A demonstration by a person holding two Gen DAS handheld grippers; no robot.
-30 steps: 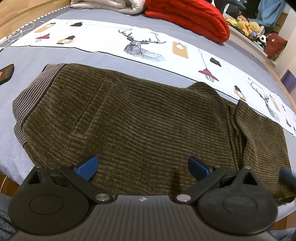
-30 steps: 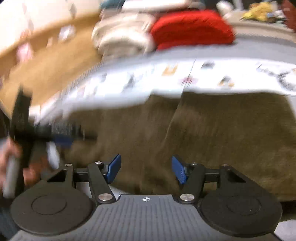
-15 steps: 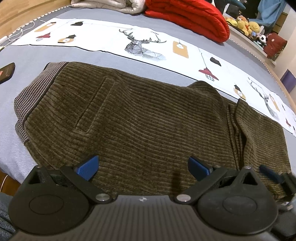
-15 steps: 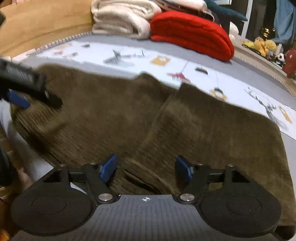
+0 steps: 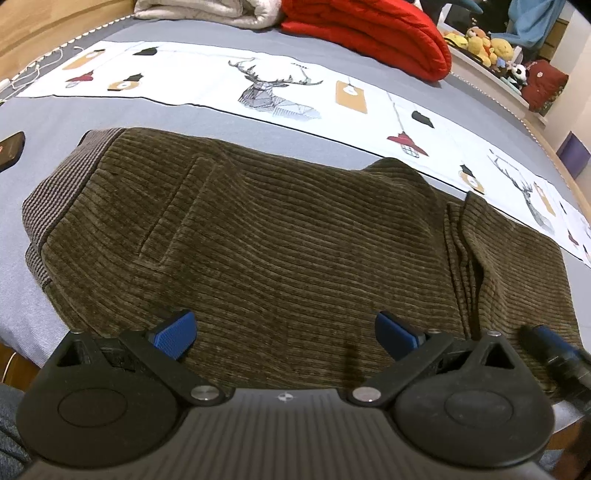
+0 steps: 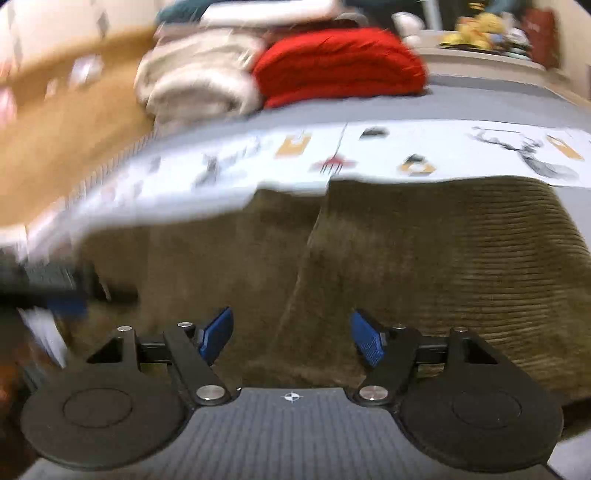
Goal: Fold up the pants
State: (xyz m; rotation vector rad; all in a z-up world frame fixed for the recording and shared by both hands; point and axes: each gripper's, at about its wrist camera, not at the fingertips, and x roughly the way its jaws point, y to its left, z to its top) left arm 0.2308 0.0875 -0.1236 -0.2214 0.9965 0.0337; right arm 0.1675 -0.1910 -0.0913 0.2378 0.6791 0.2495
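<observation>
Brown corduroy pants (image 5: 280, 236) spread flat across the grey bed (image 5: 55, 122), waistband toward the left edge of the left wrist view, legs folded over on the right. Just beyond them a white printed runner (image 5: 295, 92) with a stag drawing; at the far edge of the bed a red quilt (image 5: 369, 33) beside a cream blanket (image 5: 207, 11).

Left tongs (image 5: 284, 330) poised over the near edge of the pants, blue pads wide apart, nothing clamped, corduroy showing between and beneath them. Whether the pads touch the cloth: cannot tell.

Right tongs (image 6: 291, 336) likewise over the near edge of the pants (image 6: 424, 258), above a fold running away from the camera; pads apart, gripping nothing. Right wrist view blurred, sharper on the right. Tip of the right tongs (image 5: 554, 347) also visible at the lower right of the left wrist view, over the folded legs.
</observation>
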